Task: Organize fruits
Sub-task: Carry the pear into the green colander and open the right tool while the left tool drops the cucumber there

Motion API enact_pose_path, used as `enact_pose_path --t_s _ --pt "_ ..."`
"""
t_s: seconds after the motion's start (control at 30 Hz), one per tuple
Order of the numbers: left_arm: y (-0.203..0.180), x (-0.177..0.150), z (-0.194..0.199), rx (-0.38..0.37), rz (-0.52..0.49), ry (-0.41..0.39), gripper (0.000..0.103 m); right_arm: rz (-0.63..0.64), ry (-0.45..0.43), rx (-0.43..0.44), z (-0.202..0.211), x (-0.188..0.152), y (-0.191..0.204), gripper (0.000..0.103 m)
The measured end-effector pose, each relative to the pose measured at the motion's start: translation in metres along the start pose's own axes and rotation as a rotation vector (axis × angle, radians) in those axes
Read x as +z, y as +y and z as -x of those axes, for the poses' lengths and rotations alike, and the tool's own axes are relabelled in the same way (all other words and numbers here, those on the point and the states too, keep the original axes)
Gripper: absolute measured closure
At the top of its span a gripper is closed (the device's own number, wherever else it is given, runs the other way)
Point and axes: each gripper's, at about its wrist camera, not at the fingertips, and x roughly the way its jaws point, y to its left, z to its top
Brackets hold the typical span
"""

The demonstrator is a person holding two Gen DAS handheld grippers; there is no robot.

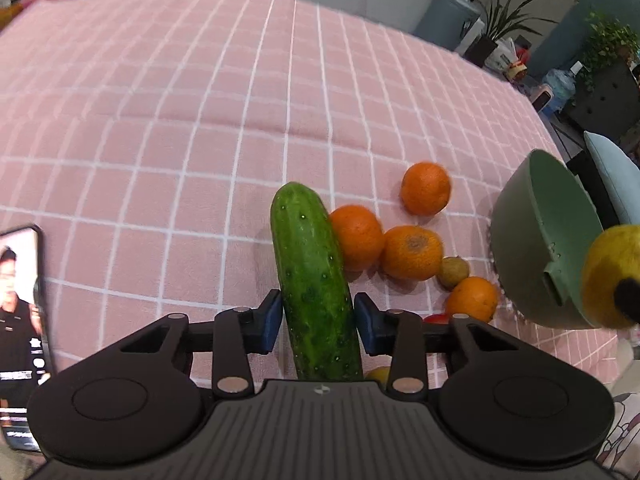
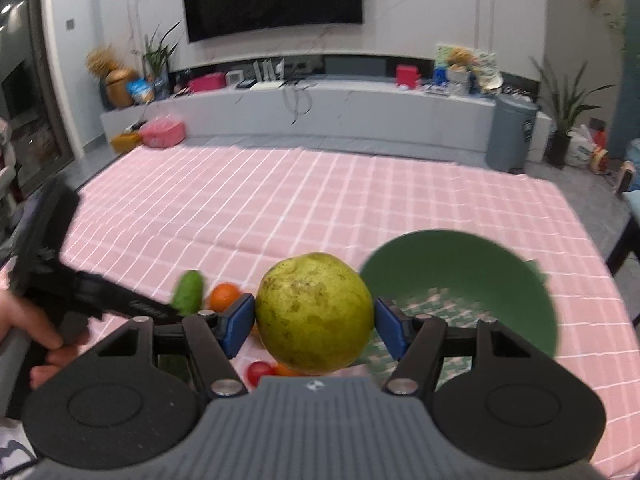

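My left gripper (image 1: 318, 322) is shut on a green cucumber (image 1: 314, 280) and holds it above the pink checked tablecloth (image 1: 180, 120). Several oranges (image 1: 412, 252) and a small brownish fruit (image 1: 454, 271) lie to its right. My right gripper (image 2: 314, 322) is shut on a yellow-green pear (image 2: 314, 312), held just left of a green bowl (image 2: 472, 284). The bowl (image 1: 540, 248) and pear (image 1: 612, 276) also show at the right of the left wrist view. The cucumber (image 2: 188, 292) and an orange (image 2: 224, 296) show in the right wrist view.
A phone (image 1: 20, 328) with a lit screen stands at the left table edge. A red cherry tomato (image 2: 260, 372) lies under the pear. Beyond the table's far edge are a grey TV bench (image 2: 320, 112), a bin (image 2: 512, 136) and potted plants (image 2: 564, 120).
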Motion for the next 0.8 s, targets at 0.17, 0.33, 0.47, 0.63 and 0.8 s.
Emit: enact_pose_path --t_s 0.17,0.33,0.47,0.63,0.8 --pt "-0.027 0.002 0.039 0.01 -0.048 -0.105 0.062 -0.031 -0.029 -0.035 0.012 0.002 -0.03 0.041" --pt "-0.074 0.016 0.073 -0.041 -0.136 -0.232 0.062 -0.062 -0.024 -0.07 0.012 0.005 -0.06 0.041" --pt "-0.118 0.033 0.076 -0.143 -0.199 -0.271 0.062 -0.068 0.025 -0.085 0.002 0.005 -0.077 0.041" --pt "-0.165 0.048 0.05 -0.195 -0.285 -0.223 0.062 -0.004 0.111 -0.083 -0.019 0.004 -0.092 0.041" --pt "-0.184 0.056 0.005 -0.204 -0.304 -0.102 0.062 0.098 0.218 -0.073 -0.046 -0.001 -0.104 0.041"
